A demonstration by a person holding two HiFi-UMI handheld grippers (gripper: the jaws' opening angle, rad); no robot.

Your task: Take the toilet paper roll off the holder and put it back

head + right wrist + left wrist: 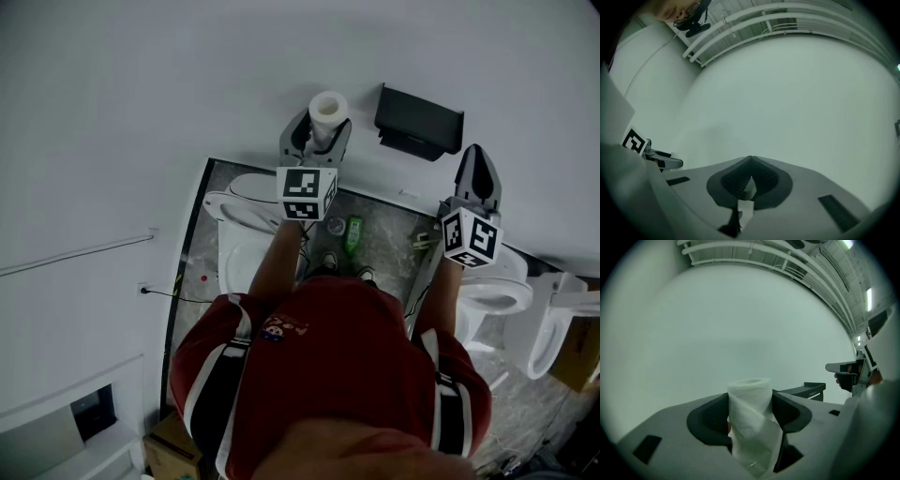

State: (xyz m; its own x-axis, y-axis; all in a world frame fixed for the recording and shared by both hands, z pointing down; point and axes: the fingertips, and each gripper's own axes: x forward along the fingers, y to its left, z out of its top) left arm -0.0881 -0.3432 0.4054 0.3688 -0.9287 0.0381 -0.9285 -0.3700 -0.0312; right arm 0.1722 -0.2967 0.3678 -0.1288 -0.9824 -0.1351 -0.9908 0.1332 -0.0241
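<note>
White wall (141,112) w/ 1 black holder (419,122); L tool (319,133) grips 1 paper roll (328,106), R tool (476,157) closed, empty.

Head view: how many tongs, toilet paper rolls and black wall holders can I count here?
Tongs: 2 (left tongs, right tongs)
Toilet paper roll: 1
Black holder: 1
Total: 4

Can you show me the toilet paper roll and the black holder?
toilet paper roll (749,411), left gripper view, middle of its side.
black holder (419,120), head view, middle of its body.
</note>
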